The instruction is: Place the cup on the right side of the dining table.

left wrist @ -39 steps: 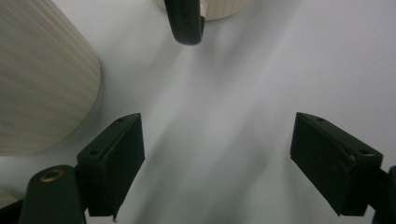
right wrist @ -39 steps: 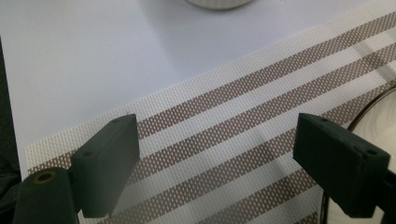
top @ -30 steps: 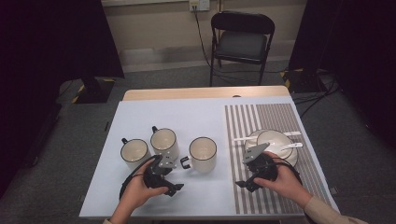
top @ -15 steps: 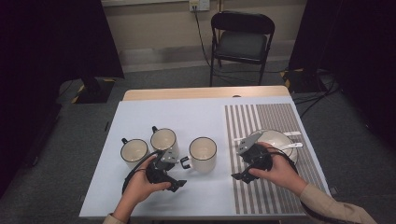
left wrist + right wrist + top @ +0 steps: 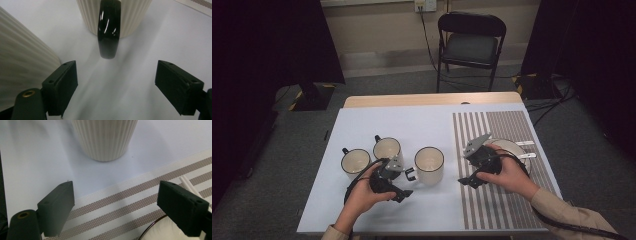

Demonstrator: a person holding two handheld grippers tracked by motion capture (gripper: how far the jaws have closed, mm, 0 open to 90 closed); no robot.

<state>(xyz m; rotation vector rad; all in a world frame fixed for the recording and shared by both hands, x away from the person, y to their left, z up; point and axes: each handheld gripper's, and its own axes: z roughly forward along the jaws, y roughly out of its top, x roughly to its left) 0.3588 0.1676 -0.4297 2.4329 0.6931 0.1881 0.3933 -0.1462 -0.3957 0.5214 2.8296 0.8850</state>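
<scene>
sliding leftward off the plate (image 5: 512, 146), the right gripper (image 5: 122, 207) is now facing the right-hand mug (image 5: 429, 164), fingers wide and empty; the left gripper (image 5: 116, 85), equally agape, is framing its black handle (image 5: 108, 30) just ahead.

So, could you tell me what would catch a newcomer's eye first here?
Three cream mugs with dark rims stand in a row on the pale table, left of a striped mat. The open left gripper faces the nearest mug's glossy black handle, not touching it.
</scene>
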